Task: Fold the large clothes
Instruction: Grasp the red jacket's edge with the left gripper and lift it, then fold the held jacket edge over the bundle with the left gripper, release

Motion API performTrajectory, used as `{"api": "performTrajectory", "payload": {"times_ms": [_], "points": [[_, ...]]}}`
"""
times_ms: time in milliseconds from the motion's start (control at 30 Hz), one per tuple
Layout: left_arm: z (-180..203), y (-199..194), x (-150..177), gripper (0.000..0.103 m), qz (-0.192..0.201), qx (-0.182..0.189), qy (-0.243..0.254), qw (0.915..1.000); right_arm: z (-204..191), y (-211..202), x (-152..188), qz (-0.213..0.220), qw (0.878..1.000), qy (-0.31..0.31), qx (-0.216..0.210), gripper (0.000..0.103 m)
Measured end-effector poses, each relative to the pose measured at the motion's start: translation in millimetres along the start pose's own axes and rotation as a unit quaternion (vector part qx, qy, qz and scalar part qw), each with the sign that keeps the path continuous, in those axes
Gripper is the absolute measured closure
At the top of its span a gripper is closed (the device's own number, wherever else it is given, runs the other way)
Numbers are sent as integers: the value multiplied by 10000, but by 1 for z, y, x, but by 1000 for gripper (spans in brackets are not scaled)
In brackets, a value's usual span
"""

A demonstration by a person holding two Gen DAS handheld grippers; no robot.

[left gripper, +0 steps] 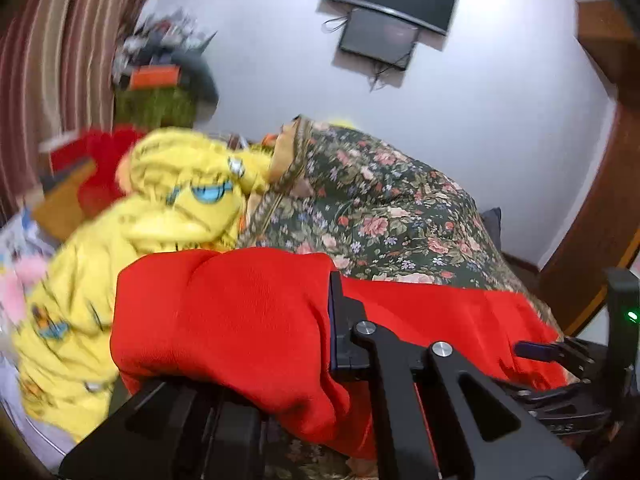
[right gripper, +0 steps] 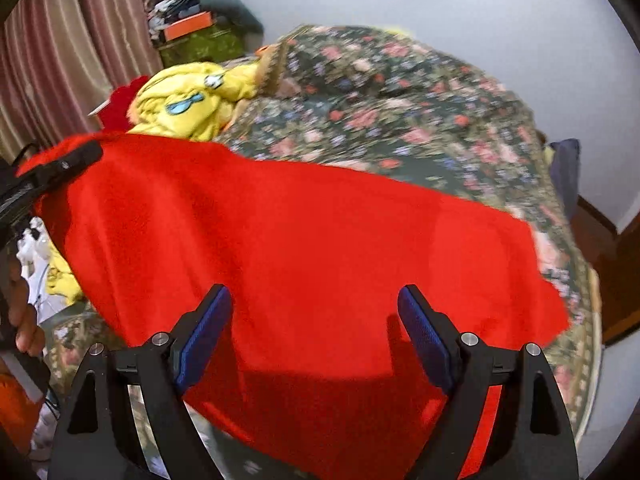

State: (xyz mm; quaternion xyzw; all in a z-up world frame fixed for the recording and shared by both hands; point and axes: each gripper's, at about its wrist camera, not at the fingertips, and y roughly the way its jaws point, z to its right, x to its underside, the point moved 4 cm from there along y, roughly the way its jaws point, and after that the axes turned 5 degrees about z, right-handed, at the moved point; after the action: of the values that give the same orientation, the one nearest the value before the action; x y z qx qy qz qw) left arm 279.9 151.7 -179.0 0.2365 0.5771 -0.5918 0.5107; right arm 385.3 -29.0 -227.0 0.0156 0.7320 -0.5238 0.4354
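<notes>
At the far left a crumpled yellow garment (right gripper: 188, 108) lies on the bed (right gripper: 400, 92); the left gripper (right gripper: 64, 168) is clamped on the left edge of the red garment (right gripper: 300, 240), lifting it; the soft knit cloth stretches its long axis left to right across the floral bedspread; the right gripper (right gripper: 316, 336), jaws wide and empty, hovers just above its near edge, nearer the free right end.
</notes>
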Motion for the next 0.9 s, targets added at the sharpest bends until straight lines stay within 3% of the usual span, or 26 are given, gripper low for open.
{"api": "performTrajectory", "payload": {"times_ms": [200, 333, 500, 700, 800, 900], "points": [[42, -5, -3, 98, 116, 137, 846, 9963, -18, 34, 16, -580, 9977, 13, -342, 20], [71, -6, -7, 98, 131, 388, 1109, 9930, -12, 27, 21, -579, 9973, 68, -453, 20], [123, -15, -12, 98, 275, 821, 1535, 9843, 24, -10, 27, -274, 9968, 554, -514, 20], [202, -20, 3, 98, 142, 1496, 2102, 9661, 100, -58, 58, -32, 9929, 1164, 242, 20], [244, -25, 22, 98, -54, 2001, 2390, 9502, 136, -79, 79, 3, 9861, 1579, 511, 20], [276, -25, 49, 98, -566, 2510, 2637, 9296, 168, -97, 99, 0, 9767, 2019, 721, 20]]}}
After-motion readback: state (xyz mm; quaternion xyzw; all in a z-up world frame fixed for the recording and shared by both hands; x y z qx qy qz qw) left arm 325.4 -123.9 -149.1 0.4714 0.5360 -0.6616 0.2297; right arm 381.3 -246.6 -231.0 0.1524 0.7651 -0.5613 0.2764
